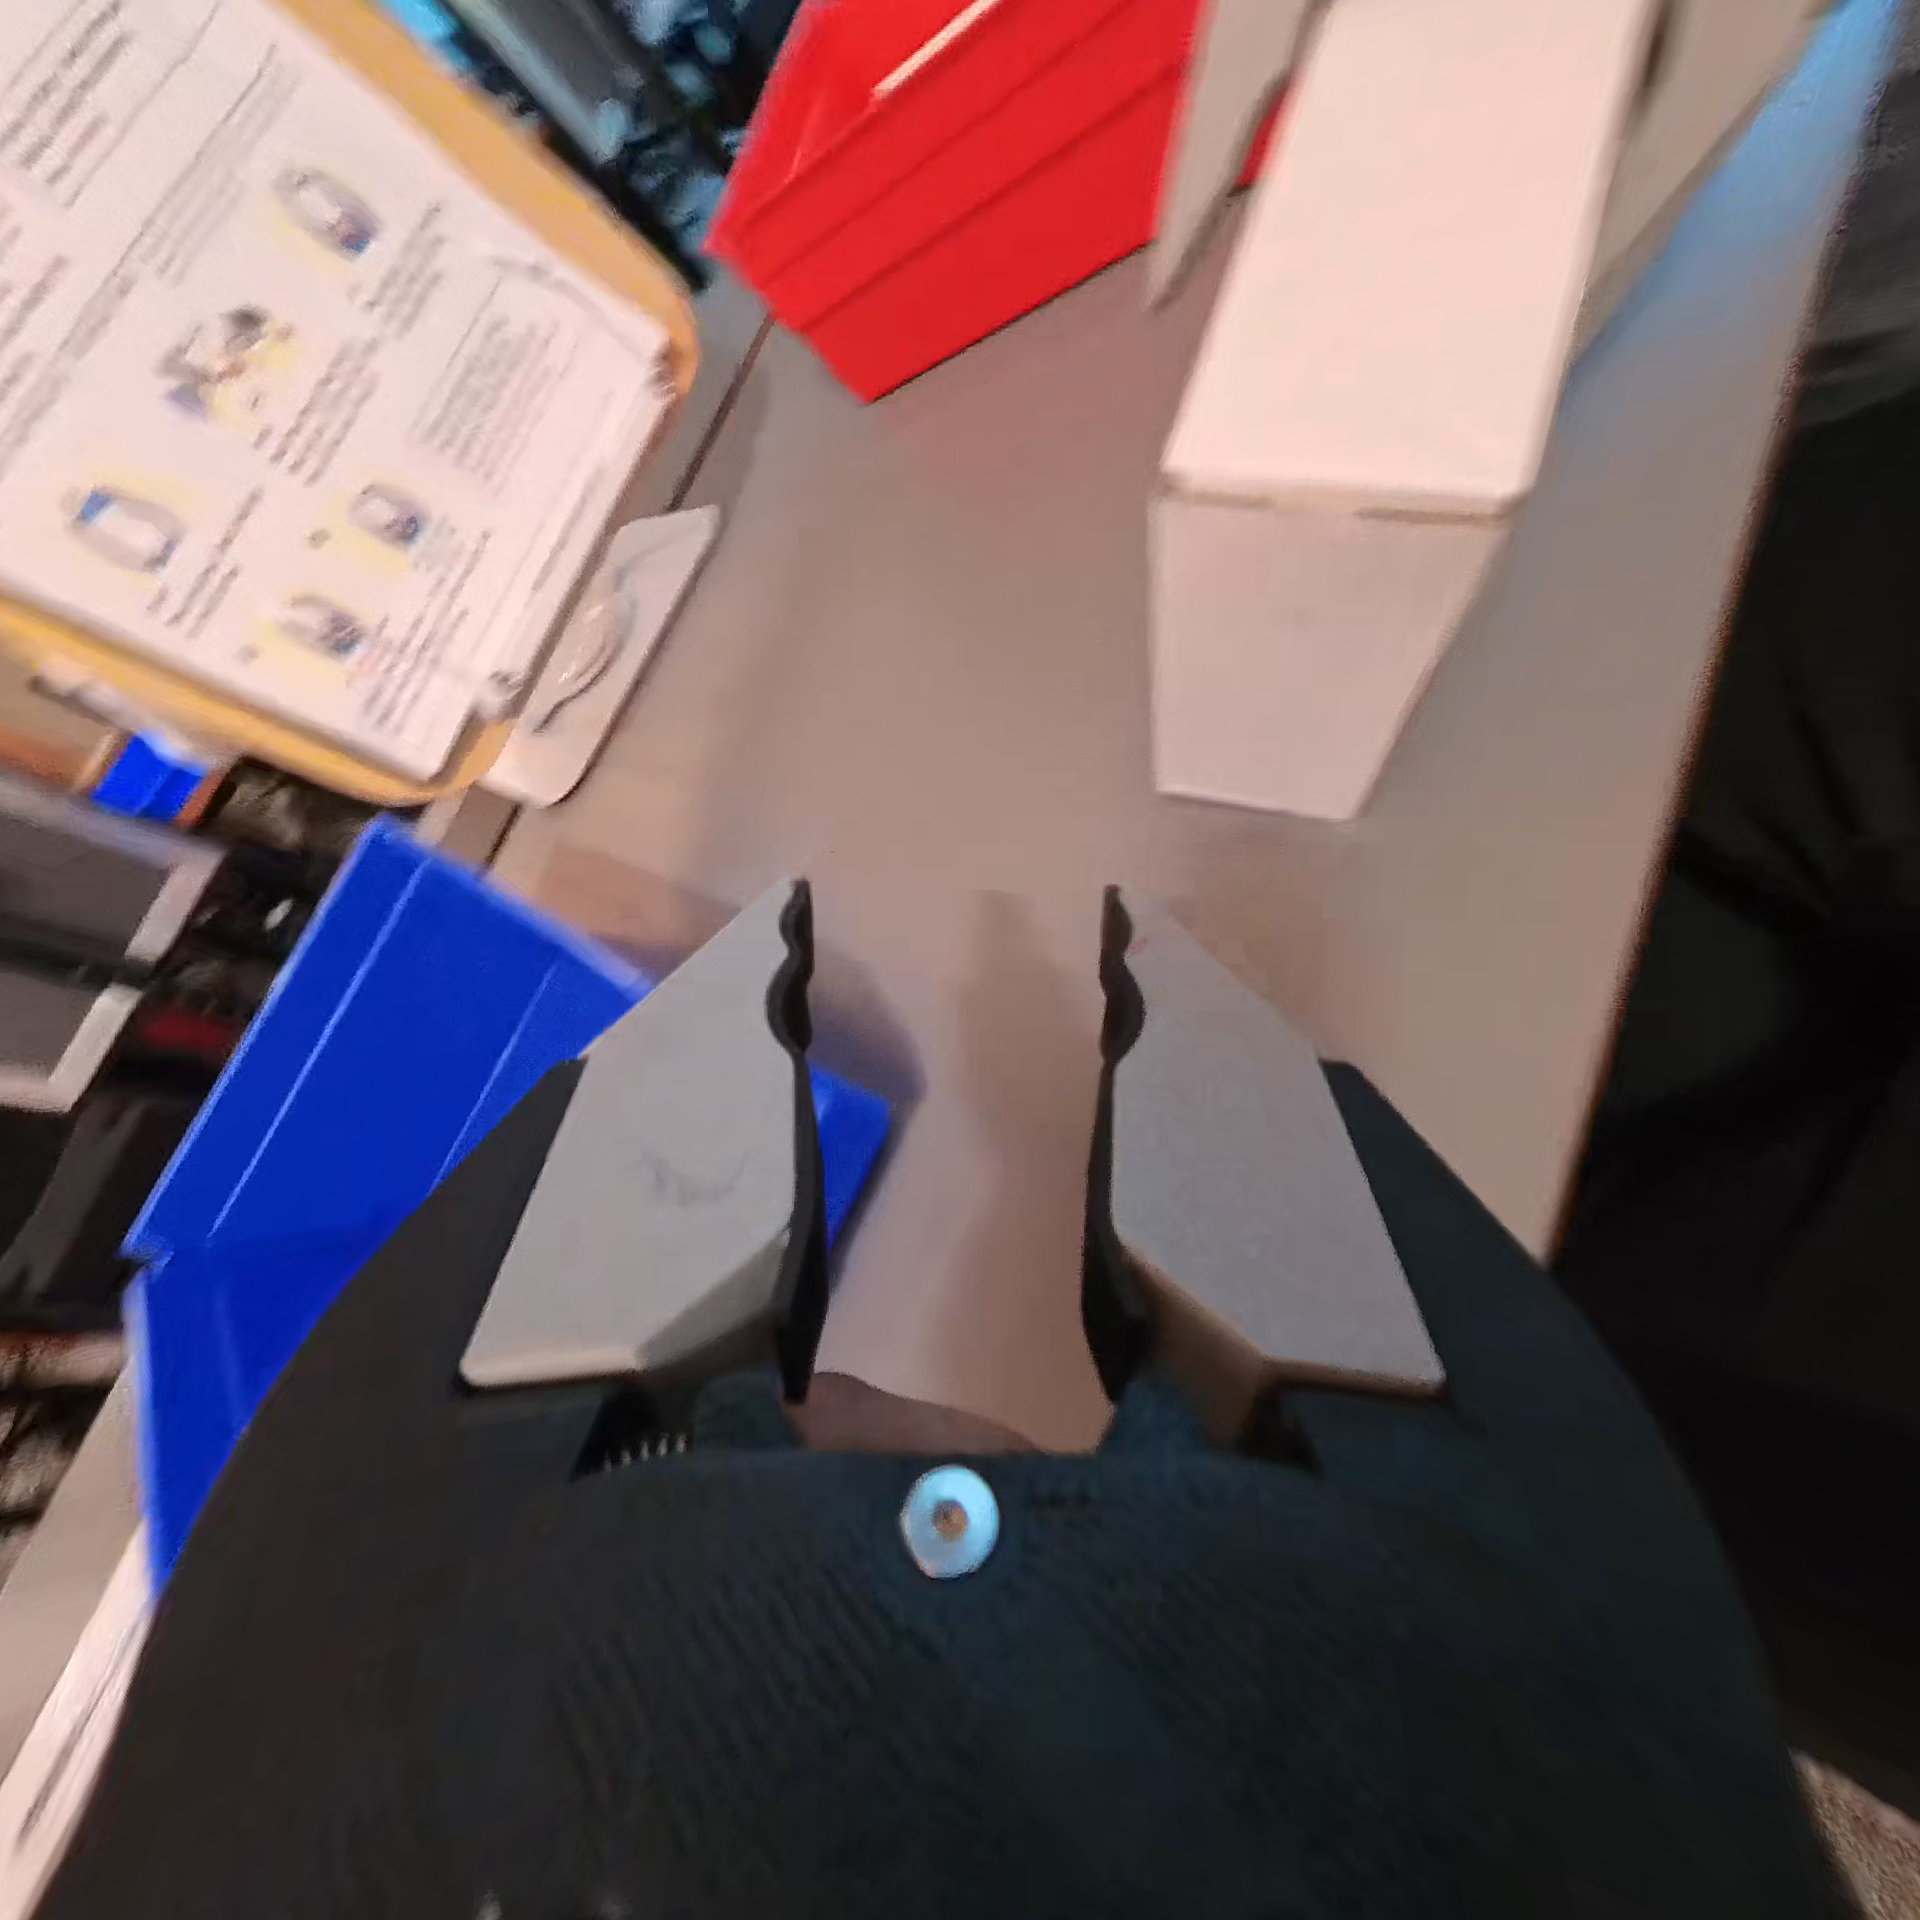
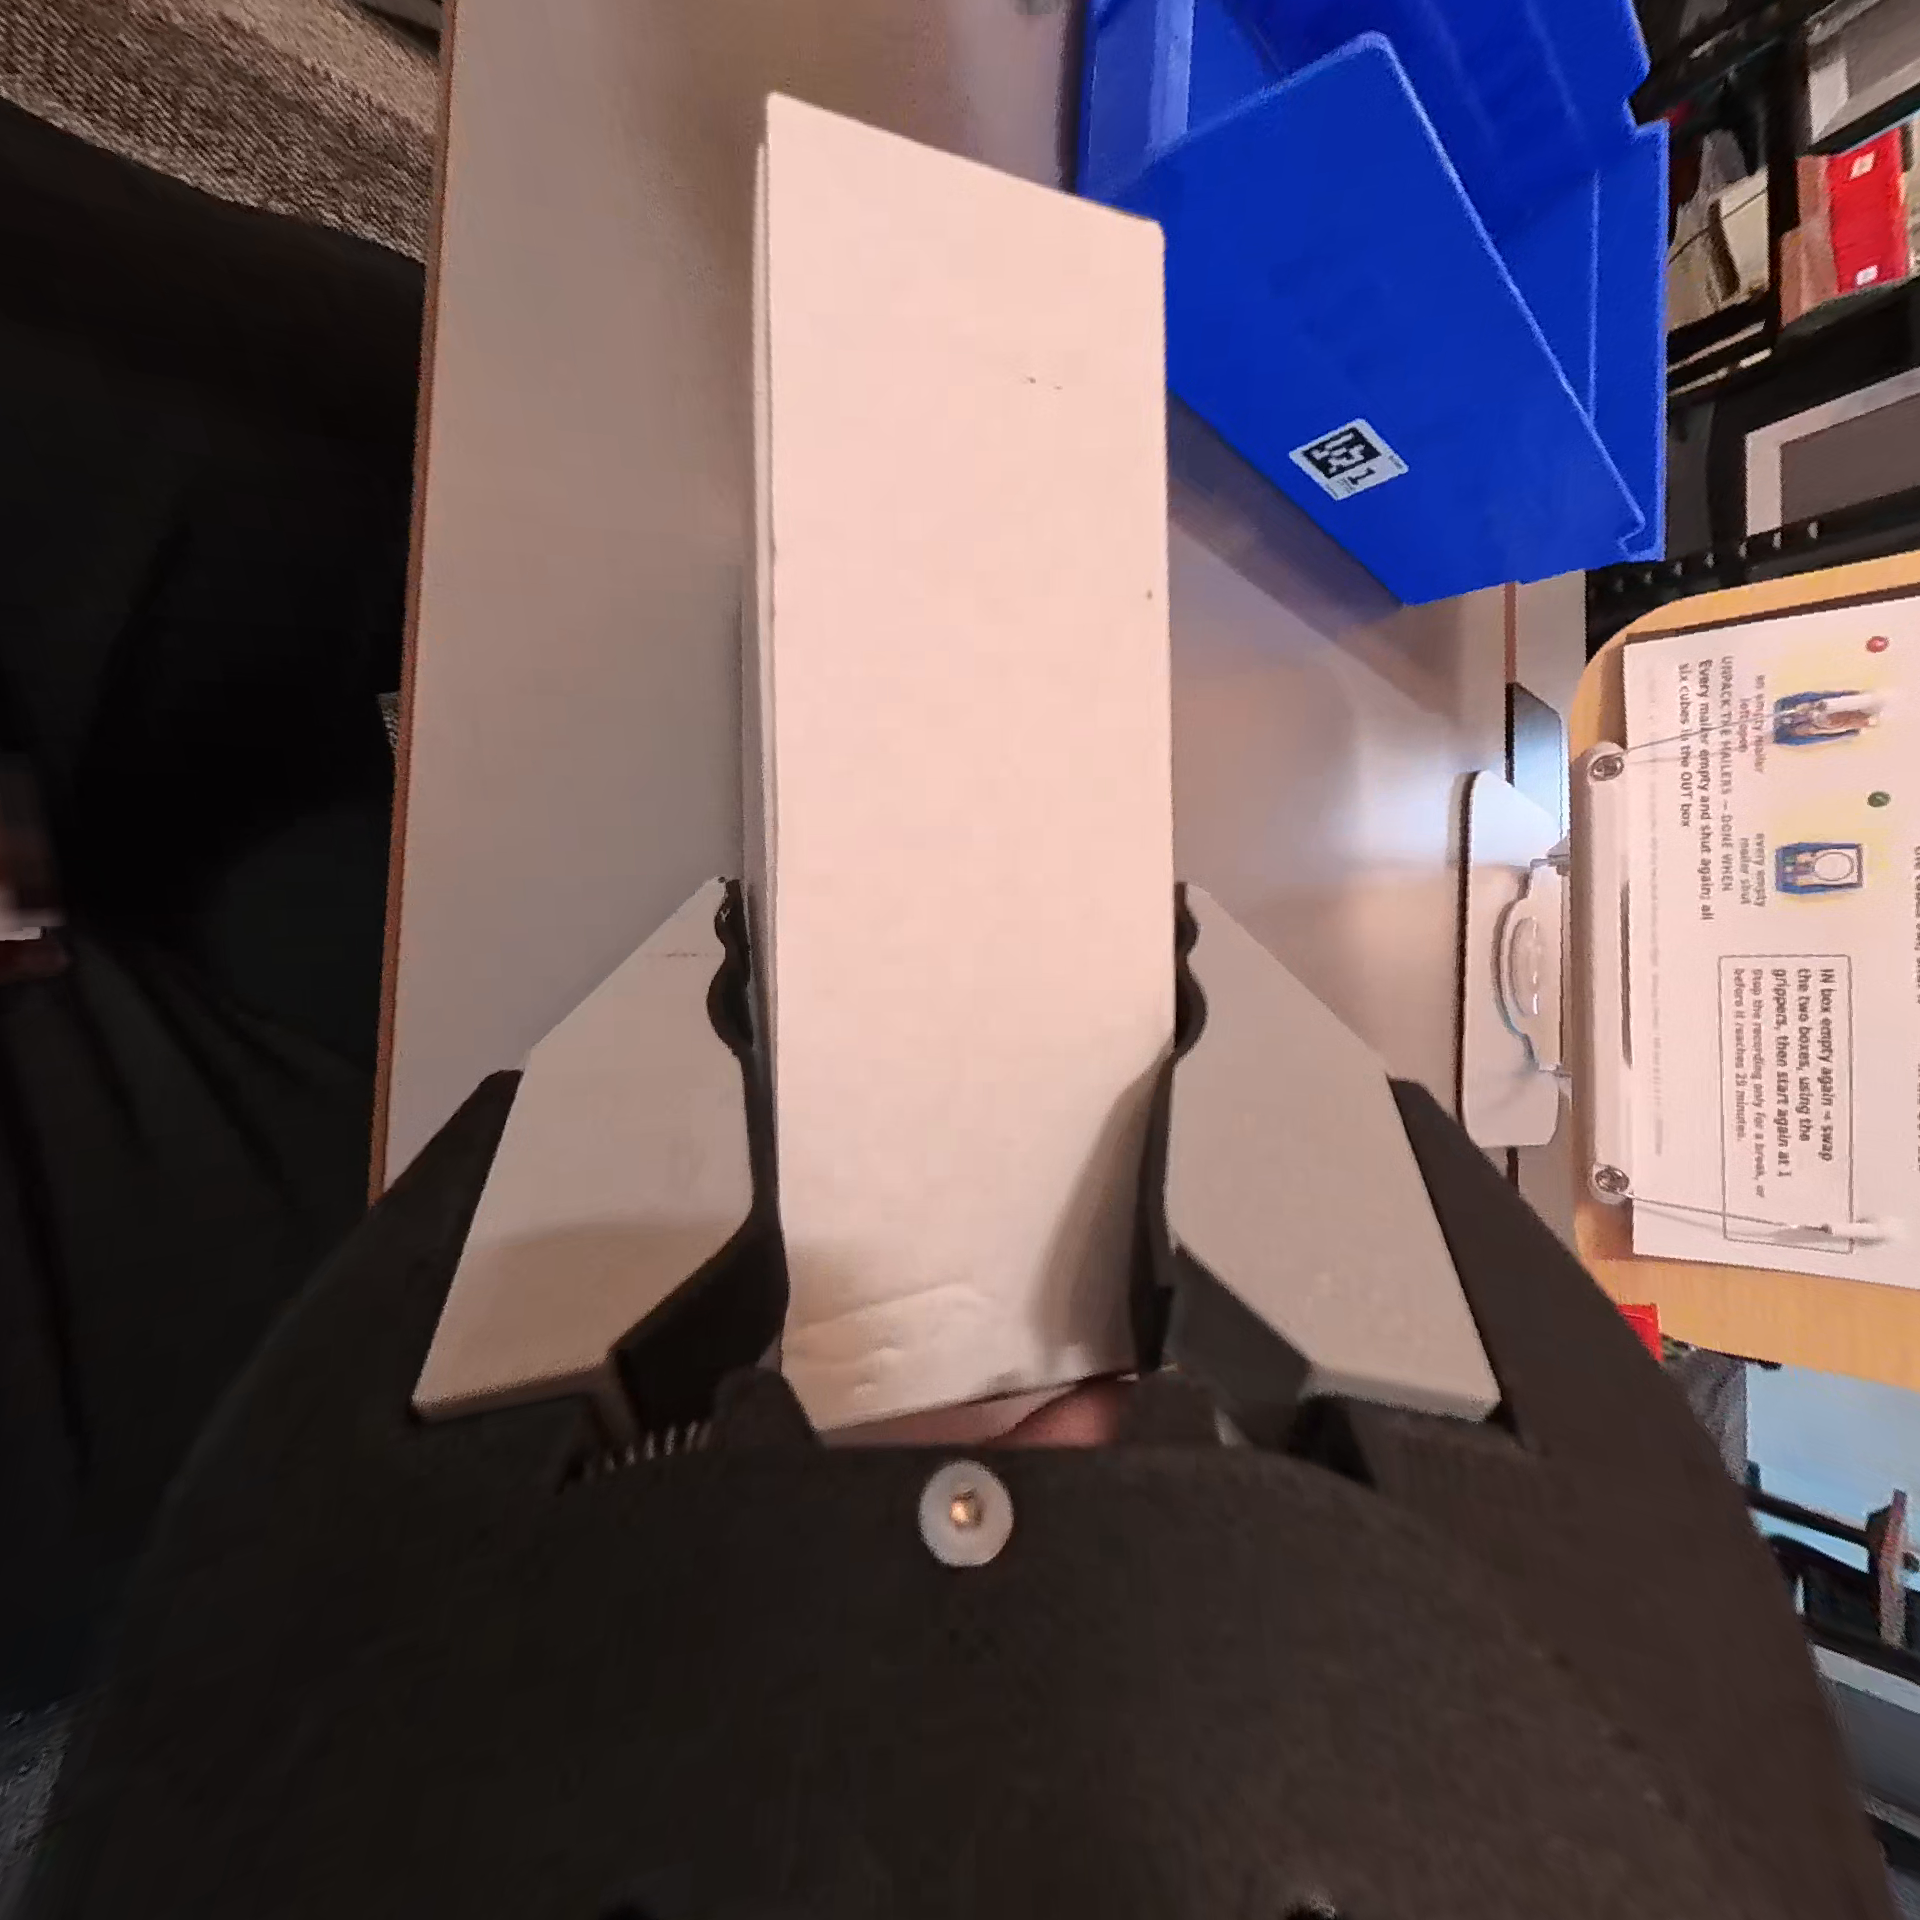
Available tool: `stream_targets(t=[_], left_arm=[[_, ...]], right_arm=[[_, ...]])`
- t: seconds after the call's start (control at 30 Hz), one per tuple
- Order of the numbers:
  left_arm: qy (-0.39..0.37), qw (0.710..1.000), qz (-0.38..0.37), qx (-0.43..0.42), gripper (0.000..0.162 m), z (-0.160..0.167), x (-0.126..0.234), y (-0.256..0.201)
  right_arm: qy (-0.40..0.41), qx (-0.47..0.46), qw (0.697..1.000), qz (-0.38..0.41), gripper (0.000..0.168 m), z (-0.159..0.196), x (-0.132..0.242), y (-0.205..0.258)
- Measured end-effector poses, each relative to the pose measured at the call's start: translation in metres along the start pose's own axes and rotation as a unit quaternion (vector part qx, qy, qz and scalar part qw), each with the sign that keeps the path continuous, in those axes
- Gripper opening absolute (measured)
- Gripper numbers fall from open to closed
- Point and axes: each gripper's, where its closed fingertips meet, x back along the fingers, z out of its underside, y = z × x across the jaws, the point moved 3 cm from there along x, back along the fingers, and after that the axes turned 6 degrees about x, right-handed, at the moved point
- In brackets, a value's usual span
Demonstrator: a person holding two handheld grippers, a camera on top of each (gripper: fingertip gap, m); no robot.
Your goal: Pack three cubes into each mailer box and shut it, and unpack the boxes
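Observation:
A shut white mailer box (image 2: 966, 675) sits between my right gripper's (image 2: 956, 914) fingers, which press on both its long sides; the jaws are shut on it. The same white box (image 1: 1382, 416) shows in the left wrist view, ahead and to the right on the grey table (image 1: 935, 644). My left gripper (image 1: 954, 914) is open and empty above the bare table, short of the box. No cubes are in view. The left wrist view is blurred.
A blue bin (image 1: 343, 1101) lies at my left gripper's left; it also shows in the right wrist view (image 2: 1382, 312), right of the white box. A red bin (image 1: 956, 197) stands at the far end. A clipboard with an instruction sheet (image 1: 281, 353) rests beside the table. Some 15 cm of space lies between my two pairs of fingers.

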Motion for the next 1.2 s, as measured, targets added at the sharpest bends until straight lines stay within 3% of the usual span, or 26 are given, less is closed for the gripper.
stream_targets(t=[0.03,0.17,0.33,0.43,0.63,0.77,0.93,1.0,1.13,1.2], left_arm=[[0.008,0.999,-0.038,0.019,0.053,0.007,0.003,0.015],[0.077,0.986,-0.102,0.105,0.055,0.042,-0.001,0.047],[0.195,0.965,-0.134,0.116,0.057,0.076,-0.049,0.047],[0.210,0.950,-0.202,0.112,0.019,0.077,-0.070,0.059],[0.235,0.934,-0.231,0.138,0.012,0.091,-0.062,0.075],[0.237,0.934,-0.218,0.158,0.011,0.099,-0.052,0.078],[0.240,0.935,-0.217,0.143,0.011,0.100,-0.052,0.076],[0.240,0.935,-0.217,0.145,0.011,0.099,-0.054,0.076],[0.245,0.933,-0.221,0.145,0.011,0.097,-0.056,0.075],[0.246,0.932,-0.222,0.144,0.011,0.098,-0.056,0.075]], right_arm=[[0.004,0.002,1.000,0.001,0.079,0.000,0.000,0.000],[0.011,0.018,1.000,0.021,0.078,0.000,-0.004,-0.003],[0.014,0.041,0.997,0.059,0.077,-0.004,-0.013,-0.009],[0.036,0.046,0.994,0.088,0.077,0.002,-0.017,-0.016],[0.074,0.040,0.986,0.143,0.078,0.015,-0.008,-0.035],[0.060,0.012,0.973,0.223,0.078,0.020,0.028,-0.067],[0.095,-0.133,0.933,0.319,0.078,0.100,0.116,-0.116],[0.122,-0.126,0.928,0.330,0.078,0.133,0.129,-0.115],[0.206,-0.173,0.889,0.371,0.078,0.196,0.151,-0.123],[0.207,-0.147,0.903,0.346,0.078,0.208,0.149,-0.114]])
